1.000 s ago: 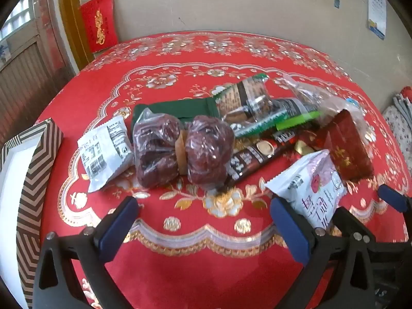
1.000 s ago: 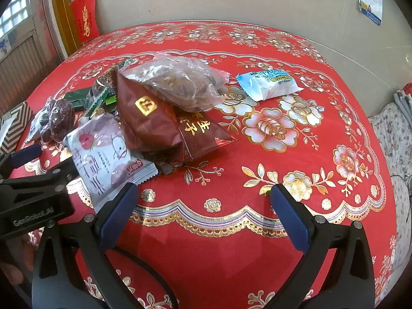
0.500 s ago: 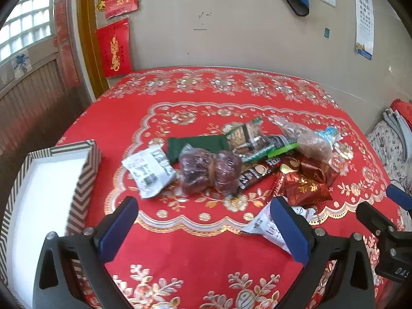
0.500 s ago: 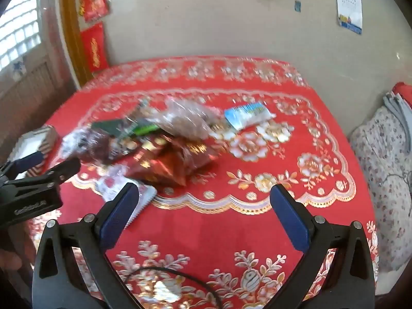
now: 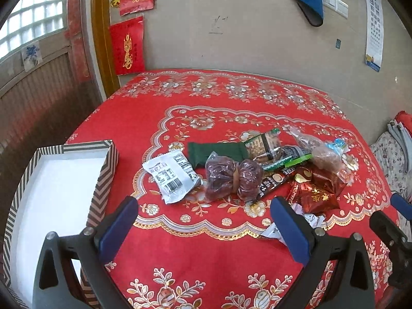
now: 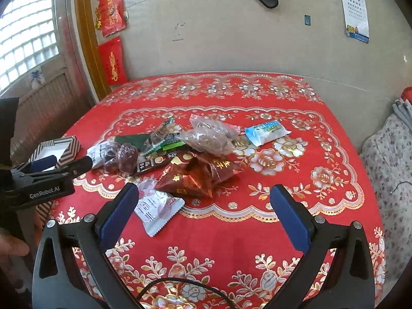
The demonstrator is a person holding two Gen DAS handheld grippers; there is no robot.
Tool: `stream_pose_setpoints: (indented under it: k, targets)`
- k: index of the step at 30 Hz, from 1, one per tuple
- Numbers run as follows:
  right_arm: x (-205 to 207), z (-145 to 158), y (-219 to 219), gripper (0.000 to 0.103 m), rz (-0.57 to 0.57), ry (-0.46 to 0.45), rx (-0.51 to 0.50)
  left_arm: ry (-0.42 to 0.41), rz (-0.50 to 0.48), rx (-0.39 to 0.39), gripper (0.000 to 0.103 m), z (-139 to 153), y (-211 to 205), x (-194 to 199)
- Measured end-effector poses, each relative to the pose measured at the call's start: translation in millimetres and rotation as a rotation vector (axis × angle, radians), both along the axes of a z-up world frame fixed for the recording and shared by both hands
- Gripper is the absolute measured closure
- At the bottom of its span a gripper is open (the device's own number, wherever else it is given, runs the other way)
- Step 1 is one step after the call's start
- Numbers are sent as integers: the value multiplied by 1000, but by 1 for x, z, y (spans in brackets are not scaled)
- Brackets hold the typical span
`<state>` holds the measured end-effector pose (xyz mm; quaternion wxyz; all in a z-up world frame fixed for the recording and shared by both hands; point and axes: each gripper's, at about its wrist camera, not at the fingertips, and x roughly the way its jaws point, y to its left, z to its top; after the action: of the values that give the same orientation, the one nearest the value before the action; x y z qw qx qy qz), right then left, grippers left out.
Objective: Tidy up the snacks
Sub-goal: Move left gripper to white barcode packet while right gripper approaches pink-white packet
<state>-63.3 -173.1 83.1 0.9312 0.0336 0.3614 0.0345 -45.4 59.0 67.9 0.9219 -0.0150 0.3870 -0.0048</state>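
On the tabletop (image 5: 159, 118), covered in a red floral cloth, the snacks lie in a loose heap around the middle. At the heap's left end: a white packet (image 5: 172, 176) with a barcode. Touching its right side: a clear bag of dark red fruit (image 5: 233, 177), cinched in the middle. Behind these: a green packet (image 5: 215, 153). A dark coffee stick (image 5: 274, 180) runs out from under the fruit bag toward a shiny red pouch (image 6: 198, 173). Behind the pouch: a clear bag of brown pieces (image 6: 209, 136). A blue-and-white packet (image 6: 265, 131) sits apart toward the right edge. A pink-and-white packet (image 6: 157, 209) lies nearest the front edge, just beside the pouch.

Striped box (image 5: 59, 193): at the left edge, white inside, nothing in it.

Left gripper (image 5: 203, 224): jaws apart, holding nothing, above the front of the tabletop. Right gripper (image 6: 202, 211): jaws apart, holding nothing, above the front edge, right of the left gripper.
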Motion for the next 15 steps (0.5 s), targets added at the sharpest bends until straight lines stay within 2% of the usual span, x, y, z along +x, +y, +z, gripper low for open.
stream_pose_setpoints:
  k: [8, 15]
  targets:
    - [2, 0, 2, 0, 8, -1, 4, 22, 20, -27, 0, -4, 14, 12]
    - [5, -3, -1, 0, 14, 8, 22, 80, 33, -89, 0, -6, 30, 35]
